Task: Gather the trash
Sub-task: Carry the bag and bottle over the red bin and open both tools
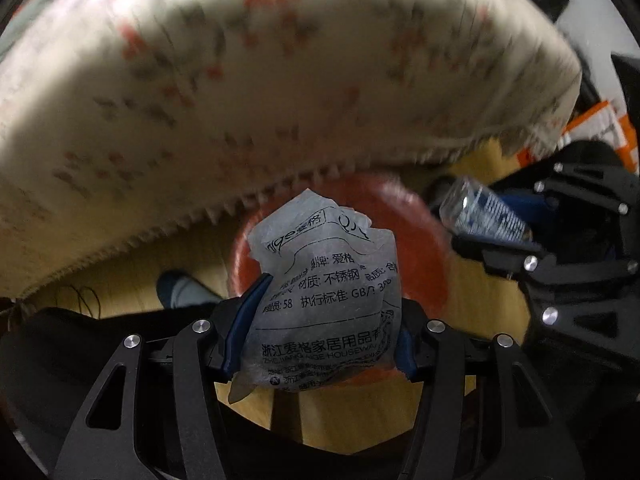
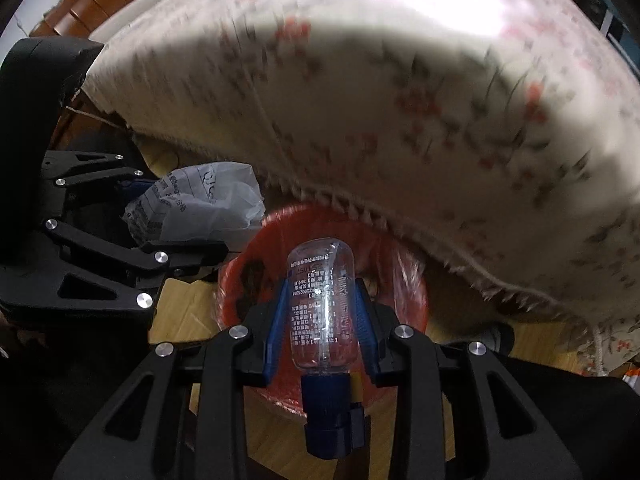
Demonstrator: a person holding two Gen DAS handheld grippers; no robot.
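Red bin (image 2: 248,280) sits just below the fringed cloth edge (image 2: 360,208); above it, left gripper (image 1: 320,312) clasps a crumpled wrapper (image 1: 324,292), right gripper (image 2: 322,316) a bottle (image 2: 322,304).

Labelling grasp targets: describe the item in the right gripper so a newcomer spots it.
Find the red bin on the wooden floor under the floral cloth's fringe. Above it, the right gripper clamps a small clear bottle with a dark blue cap, unlike the crumpled printed wrapper beside it.
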